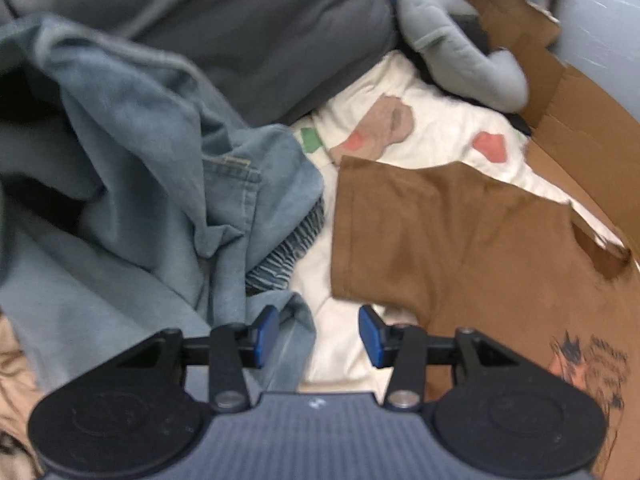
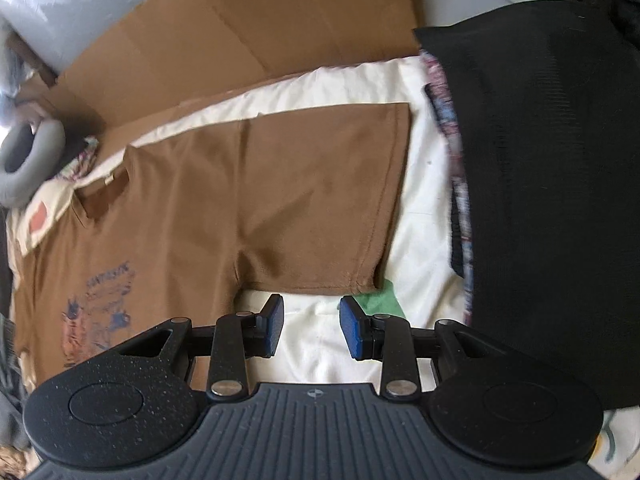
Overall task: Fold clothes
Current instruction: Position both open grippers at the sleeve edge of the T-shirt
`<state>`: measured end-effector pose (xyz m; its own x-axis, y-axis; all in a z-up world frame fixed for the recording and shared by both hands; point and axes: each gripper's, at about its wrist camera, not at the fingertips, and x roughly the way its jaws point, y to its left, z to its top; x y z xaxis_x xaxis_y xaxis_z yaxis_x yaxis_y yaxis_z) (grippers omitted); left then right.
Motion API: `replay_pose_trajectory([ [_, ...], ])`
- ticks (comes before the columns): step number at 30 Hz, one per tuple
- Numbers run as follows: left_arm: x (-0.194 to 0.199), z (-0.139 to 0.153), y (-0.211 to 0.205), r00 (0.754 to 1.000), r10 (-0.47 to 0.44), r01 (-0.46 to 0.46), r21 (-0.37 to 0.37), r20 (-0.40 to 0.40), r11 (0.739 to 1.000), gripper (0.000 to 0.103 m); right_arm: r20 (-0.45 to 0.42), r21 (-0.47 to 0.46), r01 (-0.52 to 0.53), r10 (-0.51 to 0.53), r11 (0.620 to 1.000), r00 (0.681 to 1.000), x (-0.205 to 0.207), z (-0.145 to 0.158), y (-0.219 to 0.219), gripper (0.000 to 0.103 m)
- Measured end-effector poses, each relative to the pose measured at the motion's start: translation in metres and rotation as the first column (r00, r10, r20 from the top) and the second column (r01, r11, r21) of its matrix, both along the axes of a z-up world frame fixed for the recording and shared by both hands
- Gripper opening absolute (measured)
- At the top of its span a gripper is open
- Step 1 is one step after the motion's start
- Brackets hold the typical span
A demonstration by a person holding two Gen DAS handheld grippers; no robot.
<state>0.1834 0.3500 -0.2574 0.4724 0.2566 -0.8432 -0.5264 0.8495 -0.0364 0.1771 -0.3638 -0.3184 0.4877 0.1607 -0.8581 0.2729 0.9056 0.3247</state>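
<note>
Both grippers point steeply down at a bed covered with a cream sheet [image 2: 424, 216] printed with red and green patches. Nearest, the left gripper [image 1: 318, 334] has its blue-padded jaws standing apart with nothing clamped; a fold of pale blue denim [image 1: 298, 320] lies just at its left pad and bare sheet shows in the gap. Right of it and touching the frame edge spreads the brown short-sleeved T-shirt with a printed graphic [image 1: 460, 240], laid flat, one sleeve reaching ahead of the jaws. Left of the left gripper and beyond it heaps the crumpled denim garment [image 1: 140, 168], with a dark striped cloth [image 1: 280, 260] peeking from under it. Farther ahead lie a large grey fabric [image 1: 248, 28], a grey padded U-shaped cushion [image 1: 460, 52], and flattened brown cardboard [image 1: 560, 92] to the far right. The right gripper [image 2: 312, 326] likewise has its blue pads apart and empty, hovering over bare sheet just short of the hem of the other sleeve of the brown T-shirt [image 2: 260, 200]. The shirt's body and faded blue-and-red graphic [image 2: 100, 312] lie to that gripper's left. A black knitted garment [image 2: 552, 184] lies to its right, with a multicoloured patterned cloth [image 2: 448, 120] edging out beneath it. Beyond the shirt lies the cardboard [image 2: 240, 32].
</note>
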Motion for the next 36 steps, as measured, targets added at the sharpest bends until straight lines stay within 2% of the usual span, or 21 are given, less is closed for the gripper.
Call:
replay_pose_trajectory([
  [6, 0.021, -0.043, 0.017, 0.999, 0.036, -0.035, -0.055, 0.032, 0.998, 0.047, -0.021, -0.055, 0.005, -0.006, 0.998, 1.0, 0.017, -0.026, 0.001, 0.038],
  [9, 0.026, -0.059, 0.024, 0.995, 0.078, -0.072, -0.109, 0.056, 0.991, 0.047, -0.032, -0.082, 0.026, -0.029, 0.996, 0.999, 0.021, -0.037, -0.002, 0.038],
  [15, 0.02, -0.078, 0.033, 0.976, 0.189, -0.159, -0.239, 0.108, 0.958, 0.049, -0.041, -0.039, 0.137, -0.139, 0.99, 0.989, 0.015, -0.051, -0.014, 0.038],
  [19, 0.015, -0.081, 0.037, 0.961, 0.243, -0.195, -0.302, 0.128, 0.933, 0.051, -0.045, 0.005, 0.191, -0.191, 0.981, 0.981, 0.008, -0.058, -0.018, 0.038],
  [25, 0.0, -0.078, 0.042, 0.913, 0.366, -0.269, -0.408, 0.182, 0.873, 0.052, -0.021, 0.031, 0.205, -0.204, 0.978, 0.979, 0.01, -0.061, -0.017, 0.038],
  [28, -0.003, -0.071, 0.039, 0.903, 0.376, -0.263, -0.425, 0.209, 0.866, 0.046, -0.01, 0.032, 0.201, -0.201, 0.979, 0.98, 0.011, -0.058, -0.016, 0.038],
  [31, -0.002, -0.06, 0.032, 0.905, 0.349, -0.235, -0.398, 0.244, 0.887, 0.046, 0.003, 0.037, 0.196, -0.196, 0.98, 0.981, 0.013, -0.055, -0.015, 0.038],
  [33, 0.003, -0.061, 0.029, 0.913, 0.328, -0.214, -0.399, 0.242, 0.891, 0.047, 0.009, 0.042, 0.193, -0.194, 0.98, 0.981, 0.013, -0.054, -0.015, 0.038],
  [36, 0.009, -0.076, 0.032, 0.911, 0.353, -0.233, -0.443, 0.211, 0.866, 0.047, 0.0, 0.053, 0.209, -0.21, 0.976, 0.978, 0.013, -0.058, -0.015, 0.038],
])
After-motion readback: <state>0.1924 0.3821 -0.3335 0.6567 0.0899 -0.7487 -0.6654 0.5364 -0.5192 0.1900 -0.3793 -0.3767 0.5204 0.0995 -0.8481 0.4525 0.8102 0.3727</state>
